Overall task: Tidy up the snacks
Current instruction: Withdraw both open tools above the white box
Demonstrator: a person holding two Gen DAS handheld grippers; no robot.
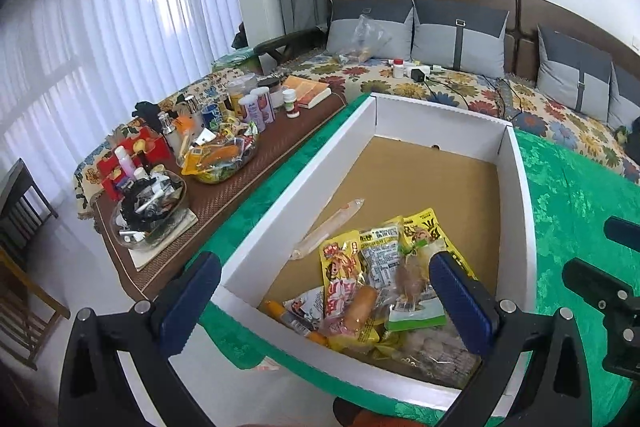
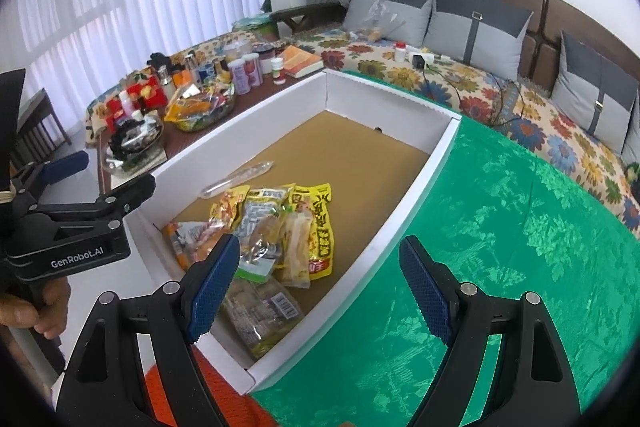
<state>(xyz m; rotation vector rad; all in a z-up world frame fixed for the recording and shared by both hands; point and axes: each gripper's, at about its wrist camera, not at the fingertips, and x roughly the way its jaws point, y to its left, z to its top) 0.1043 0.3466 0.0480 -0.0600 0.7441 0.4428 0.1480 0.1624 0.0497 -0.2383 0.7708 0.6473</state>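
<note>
Both the left gripper (image 1: pixel 324 301) and right gripper (image 2: pixel 320 291) are hovering wide open and empty while snack packets (image 2: pixel 276 223) are lying piled in the white cardboard box (image 2: pixel 420 183), suggesting sorting is largely done.

The far half of the shallow white cardboard box (image 1: pixel 516 187) with a brown floor lies bare, open from above; its 4 low white walls bar any sideways entry. A heap of yellow and clear snack packets (image 2: pixel 276 227) crowds the near end, with 1 clear tube-shaped wrapper (image 2: pixel 236 179) lying just beyond. To the right, the green patterned cloth (image 2: pixel 520 247) is unobstructed. To the left, a brown woven side table (image 1: pixel 256 179) is packed with bottles, cans and 2 glass bowls (image 1: pixel 220 159).
</note>
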